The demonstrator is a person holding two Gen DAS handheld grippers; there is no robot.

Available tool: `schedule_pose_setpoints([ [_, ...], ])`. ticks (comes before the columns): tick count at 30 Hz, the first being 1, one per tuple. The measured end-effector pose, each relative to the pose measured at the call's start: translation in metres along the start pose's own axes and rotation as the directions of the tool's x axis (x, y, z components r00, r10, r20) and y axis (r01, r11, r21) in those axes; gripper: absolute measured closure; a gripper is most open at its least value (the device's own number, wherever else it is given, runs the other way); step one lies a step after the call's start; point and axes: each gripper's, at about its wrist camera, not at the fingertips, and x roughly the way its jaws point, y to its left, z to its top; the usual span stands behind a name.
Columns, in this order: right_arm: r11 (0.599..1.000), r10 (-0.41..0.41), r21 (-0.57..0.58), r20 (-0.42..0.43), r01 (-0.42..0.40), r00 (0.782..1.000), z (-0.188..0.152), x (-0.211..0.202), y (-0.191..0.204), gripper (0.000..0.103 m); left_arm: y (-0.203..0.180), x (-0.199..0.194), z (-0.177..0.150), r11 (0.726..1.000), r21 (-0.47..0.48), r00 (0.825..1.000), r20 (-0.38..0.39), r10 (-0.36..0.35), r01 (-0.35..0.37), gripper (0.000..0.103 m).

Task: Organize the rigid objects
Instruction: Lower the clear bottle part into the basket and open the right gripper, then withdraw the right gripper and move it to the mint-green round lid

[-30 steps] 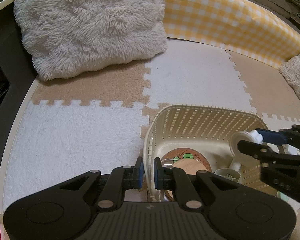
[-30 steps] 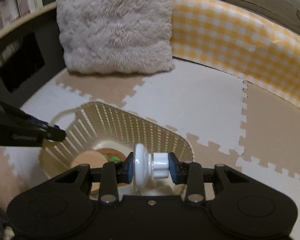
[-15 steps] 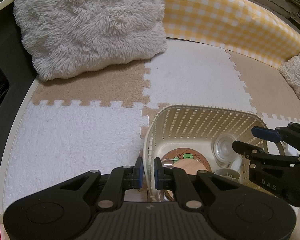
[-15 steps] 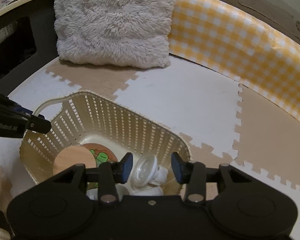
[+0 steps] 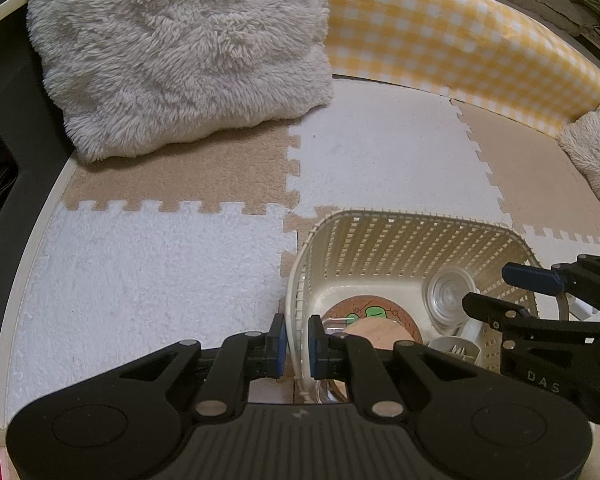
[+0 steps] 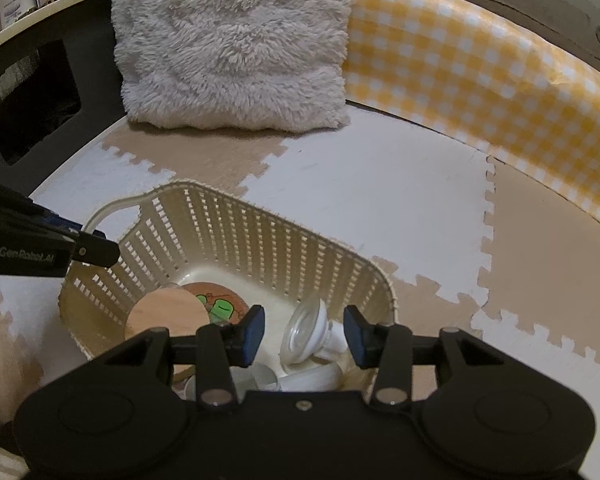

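Foam puzzle mats (image 5: 160,280) in beige and white cover the floor, with a fluffy cushion (image 6: 232,40) at the upper left. My left tool (image 5: 297,344) is clamped on the near rim of the basket (image 5: 380,220), low in the frame. My right tool (image 6: 304,336) stands parted over the basket, pads clear of the white suction-cup piece (image 6: 304,334), which lies inside beside a frog coaster (image 6: 220,304) and wooden disc (image 6: 166,314). Four or so items look stowed, though clutter below is unclear; I see nothing loose on the mats.
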Motion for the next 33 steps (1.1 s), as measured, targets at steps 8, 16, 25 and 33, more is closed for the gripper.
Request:
schedule_pose_setpoints([
  [8, 1.0, 0.019, 0.024, 0.019, -0.019, 1.0, 0.002, -0.014, -0.003, 0.058, 0.0, 0.0, 0.0, 1.0, 0.0, 1.0, 0.0, 0.0, 0.0, 0.093],
  [16, 0.998, 0.043, 0.052, 0.079, -0.048, 0.996, 0.007, -0.045, -0.005, 0.049, 0.0, 0.0, 0.0, 1.0, 0.0, 1.0, 0.0, 0.0, 0.0, 0.093],
  [25, 0.995, 0.013, 0.095, 0.165, -0.029, 0.986, 0.009, -0.086, -0.022, 0.032, 0.0, 0.0, 0.0, 1.0, 0.0, 1.0, 0.0, 0.0, 0.0, 0.093],
  [33, 0.976, -0.123, 0.199, 0.193, 0.084, 0.973, -0.004, -0.113, -0.054, 0.014, 0.0, 0.0, 0.0, 1.0, 0.0, 1.0, 0.0, 0.0, 0.0, 0.093],
])
